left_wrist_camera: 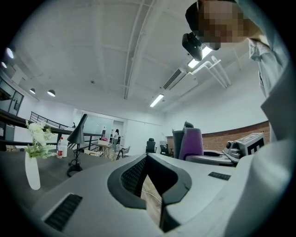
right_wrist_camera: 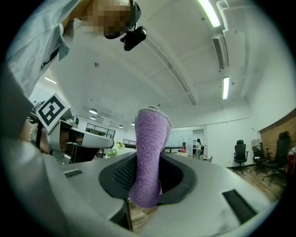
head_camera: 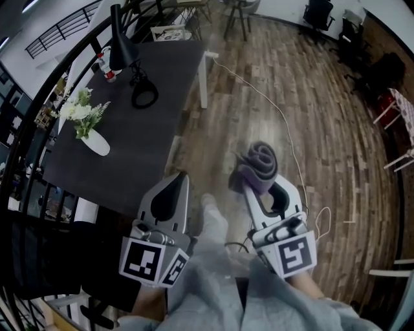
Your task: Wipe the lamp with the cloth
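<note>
The black desk lamp (head_camera: 121, 46) stands at the far end of the dark table (head_camera: 149, 149), its round base (head_camera: 144, 94) beside it; it also shows in the left gripper view as the lamp (left_wrist_camera: 77, 135). My right gripper (head_camera: 244, 182) is over the wooden floor, right of the table, shut on a rolled purple-grey cloth (head_camera: 261, 161). In the right gripper view the cloth (right_wrist_camera: 150, 139) sticks up from between the jaws of the right gripper (right_wrist_camera: 147, 163). My left gripper (head_camera: 180, 175) hovers by the table's near right edge, far from the lamp, and the left gripper (left_wrist_camera: 147, 156) is shut and holds nothing.
A white vase with flowers (head_camera: 88, 129) lies between me and the lamp. A bottle (head_camera: 107, 68) stands behind the lamp. A white cable (head_camera: 272, 110) runs across the floor. Office chairs (head_camera: 317, 13) stand far off. The person's grey trouser legs (head_camera: 213, 258) fill the bottom.
</note>
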Available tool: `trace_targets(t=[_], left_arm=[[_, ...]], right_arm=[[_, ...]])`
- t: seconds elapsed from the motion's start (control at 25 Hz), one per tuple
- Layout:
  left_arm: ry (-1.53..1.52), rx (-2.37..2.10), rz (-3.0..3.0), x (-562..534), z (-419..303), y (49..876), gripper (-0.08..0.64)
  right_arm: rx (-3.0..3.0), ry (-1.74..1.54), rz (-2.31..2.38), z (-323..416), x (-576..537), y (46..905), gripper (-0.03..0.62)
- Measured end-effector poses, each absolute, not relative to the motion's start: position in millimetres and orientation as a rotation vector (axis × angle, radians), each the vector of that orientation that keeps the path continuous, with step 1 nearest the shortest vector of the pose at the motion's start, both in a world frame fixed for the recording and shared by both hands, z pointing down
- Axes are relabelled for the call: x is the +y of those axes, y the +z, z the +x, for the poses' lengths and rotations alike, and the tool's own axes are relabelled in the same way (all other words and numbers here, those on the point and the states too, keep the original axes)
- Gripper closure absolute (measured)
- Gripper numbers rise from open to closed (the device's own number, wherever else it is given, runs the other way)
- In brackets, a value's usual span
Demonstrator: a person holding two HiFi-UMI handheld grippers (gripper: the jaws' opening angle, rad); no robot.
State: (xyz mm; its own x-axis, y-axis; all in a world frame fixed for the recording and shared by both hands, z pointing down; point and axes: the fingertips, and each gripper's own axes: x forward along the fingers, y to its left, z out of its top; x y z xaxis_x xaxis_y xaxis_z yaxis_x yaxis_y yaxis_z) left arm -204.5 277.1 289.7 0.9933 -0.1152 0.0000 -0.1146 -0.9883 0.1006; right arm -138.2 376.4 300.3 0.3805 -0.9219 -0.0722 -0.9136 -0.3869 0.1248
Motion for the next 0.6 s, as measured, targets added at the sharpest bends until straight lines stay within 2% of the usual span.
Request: trace_targets(t=[0.6], left_arm=[[0.018, -0.288, 3.002, 159.0, -110.2, 296.6, 0.555]], right_arm=[[-1.748, -0.096, 2.514, -27.9, 269.3, 314.8, 0.482]])
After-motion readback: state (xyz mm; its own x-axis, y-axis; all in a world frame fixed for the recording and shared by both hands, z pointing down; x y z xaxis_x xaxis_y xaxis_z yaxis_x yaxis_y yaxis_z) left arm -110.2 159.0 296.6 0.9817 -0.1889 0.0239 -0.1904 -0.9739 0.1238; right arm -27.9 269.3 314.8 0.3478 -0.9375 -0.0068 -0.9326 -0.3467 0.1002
